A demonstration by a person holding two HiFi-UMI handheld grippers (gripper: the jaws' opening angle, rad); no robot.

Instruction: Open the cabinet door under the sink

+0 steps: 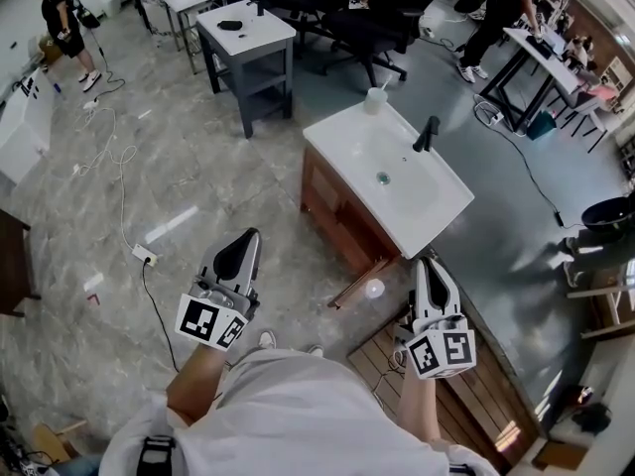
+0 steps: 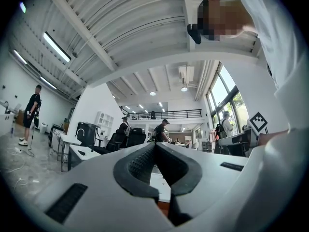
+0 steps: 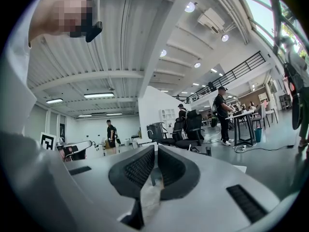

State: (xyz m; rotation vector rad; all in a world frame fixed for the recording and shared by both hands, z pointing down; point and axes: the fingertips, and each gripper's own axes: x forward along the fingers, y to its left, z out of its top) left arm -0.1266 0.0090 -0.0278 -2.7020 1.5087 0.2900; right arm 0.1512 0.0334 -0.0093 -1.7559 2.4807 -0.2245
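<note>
Right gripper (image 3: 155, 151): the jaws are pressed together with only a thin slit between the ribbed pads, and nothing is pinched. In the head view this gripper (image 1: 428, 266) is just beside the near corner of the sink (image 1: 342, 132), with no contact visible.

Left gripper (image 2: 154, 146): the jaws meet at the tips and hold nothing. In the head view it (image 1: 248, 238) hangs over bare floor (image 1: 198, 186), well apart from the cabinet (image 1: 332, 211).

Task item: the cabinet door (image 1: 359, 281) is under the near end of the sink. It stands out at an angle from the brown cabinet front, with its free edge toward the person. A small pale round object (image 1: 374, 289) lies just beside it. Whether this is a knob cannot be told.

Progress assessment:
- The door appears already swung away from the cabinet face, so the opening step looks largely done.
- Neither gripper holds the door or a handle.
- How wide the door stands cannot be judged exactly from above.
- If a wider swing is required, the right gripper is the nearer tool.
</note>
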